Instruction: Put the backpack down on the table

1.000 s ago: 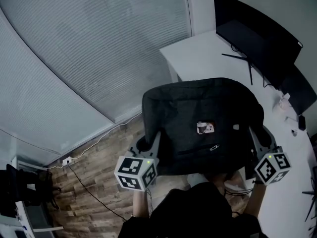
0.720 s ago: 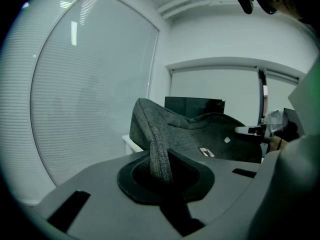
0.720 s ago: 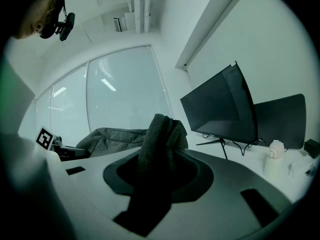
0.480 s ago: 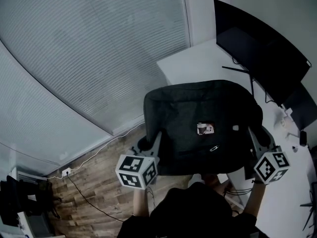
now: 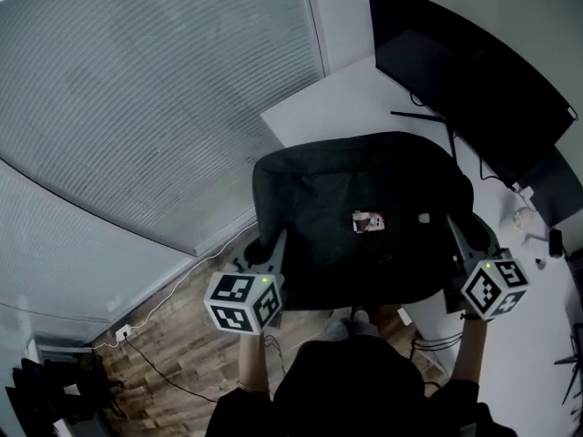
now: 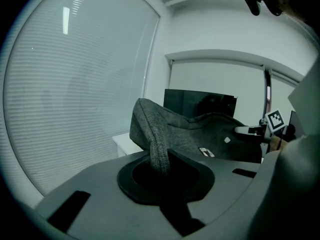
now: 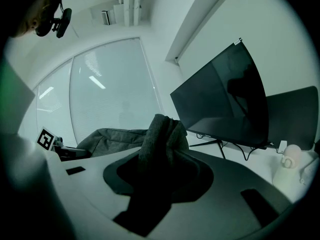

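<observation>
The dark grey backpack hangs flat in the air between my two grippers, its small label patch facing up. Its far edge reaches over the near corner of the white table. My left gripper is shut on the backpack's left edge; in the left gripper view a fold of grey cloth rises from between the jaws. My right gripper is shut on the right edge, where a thick bunch of cloth fills the jaws. Whatever lies under the backpack is hidden.
A large dark monitor stands along the table's far right side, with cables at its foot. Small white items and a dark phone lie at the right. Window blinds fill the left; below them is wood floor with a cable.
Both grippers have carried the backpack toward the table, so the table corner and monitor now sit closer to it. Neither grip has changed.
</observation>
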